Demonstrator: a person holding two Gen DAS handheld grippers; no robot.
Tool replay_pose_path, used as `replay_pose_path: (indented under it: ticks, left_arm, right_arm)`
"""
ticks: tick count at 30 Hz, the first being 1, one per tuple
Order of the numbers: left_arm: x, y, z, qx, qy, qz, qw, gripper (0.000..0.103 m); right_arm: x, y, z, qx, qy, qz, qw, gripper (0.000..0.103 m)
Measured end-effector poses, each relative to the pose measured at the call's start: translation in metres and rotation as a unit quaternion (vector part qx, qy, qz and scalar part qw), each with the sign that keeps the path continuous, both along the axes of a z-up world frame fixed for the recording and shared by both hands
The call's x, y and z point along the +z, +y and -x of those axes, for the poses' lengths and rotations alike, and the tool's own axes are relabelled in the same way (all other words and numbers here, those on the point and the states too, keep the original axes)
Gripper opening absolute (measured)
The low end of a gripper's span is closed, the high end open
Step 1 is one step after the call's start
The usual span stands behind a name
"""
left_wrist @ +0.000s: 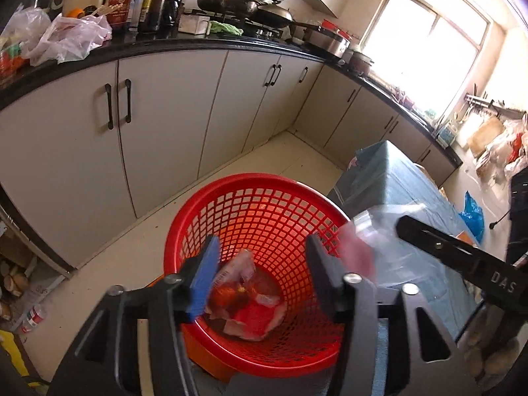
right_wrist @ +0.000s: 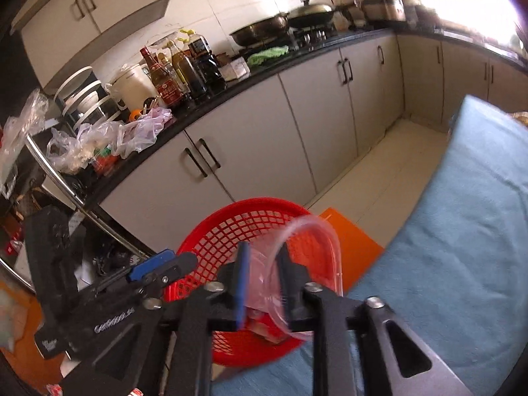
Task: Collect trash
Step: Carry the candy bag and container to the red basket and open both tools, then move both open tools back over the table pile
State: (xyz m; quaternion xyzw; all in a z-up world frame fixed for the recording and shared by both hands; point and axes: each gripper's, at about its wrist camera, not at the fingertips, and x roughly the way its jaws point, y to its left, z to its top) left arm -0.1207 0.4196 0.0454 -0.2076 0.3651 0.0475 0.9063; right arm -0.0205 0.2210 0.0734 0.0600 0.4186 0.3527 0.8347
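The trash here is in two lots: crumpled wrappers (left_wrist: 246, 300) already lying in the bottom of the red basket (left_wrist: 264, 198), and a clear plastic container (right_wrist: 307, 264) that sits between the fingers of your right tool (right_wrist: 262, 283). The basket stands on the floor, near the blue-covered surface (right_wrist: 462, 231) on its right and well apart from the black counter (left_wrist: 165, 44) with its bottles and bags on the far side. Your left tool (left_wrist: 264, 277) hangs over the basket mouth with its fingers spread and nothing between them; the wrappers seen past it are down in the basket, not in its grip. Your right tool is parted a little around the container's thin wall, and the blur keeps me from telling whether the pads press on it or it is already free. It hangs above the basket's right rim, partly over the inside. So the step in hand looks like the drop: one piece appears delivered on the left, the second is at the point of release on the right. For the next move, bring the right tool a little further over the basket's middle before you spread it fully, since the light container could catch the rim and tip outward onto the blue cover. Then take both tools clear of the basket and look for whatever trash is left.
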Motion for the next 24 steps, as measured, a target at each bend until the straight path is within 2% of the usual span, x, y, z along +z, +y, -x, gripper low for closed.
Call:
replay_pose_path:
  ticks: [7,12,16,18,19,21,24]
  left_arm:
    - [0.003,0.006,0.015,0.012,-0.008,-0.006,0.9999,0.058]
    - [0.014,-0.002,0.03,0.042,-0.025,-0.052,0.9975,0.068]
    - [0.026,-0.017,0.04,0.062,-0.043,-0.099,0.9922,0.079]
    - [0.034,-0.026,0.045,0.07,-0.057,-0.122,0.9885,0.085]
    - [0.037,-0.028,0.047,0.072,-0.06,-0.127,0.9874,0.088]
    - [0.041,-0.037,0.05,0.07,-0.066,-0.14,0.9855,0.092]
    - [0.043,-0.05,0.052,0.055,-0.061,-0.134,0.9875,0.092]
  right_arm:
    - [0.0,-0.011,0.006,-0.017,-0.004,0.001,1.0,0.045]
    - [0.003,-0.034,0.019,-0.041,-0.019,0.015,0.999,0.05]
    - [0.013,-0.051,0.043,-0.071,-0.087,0.042,0.993,0.057]
    - [0.018,-0.062,0.057,-0.088,-0.128,0.048,0.987,0.073]
    - [0.019,-0.068,0.063,-0.094,-0.142,0.048,0.984,0.074]
    - [0.017,-0.076,0.067,-0.098,-0.14,0.052,0.984,0.074]
    - [0.008,-0.094,0.068,-0.101,-0.1,0.044,0.989,0.074]
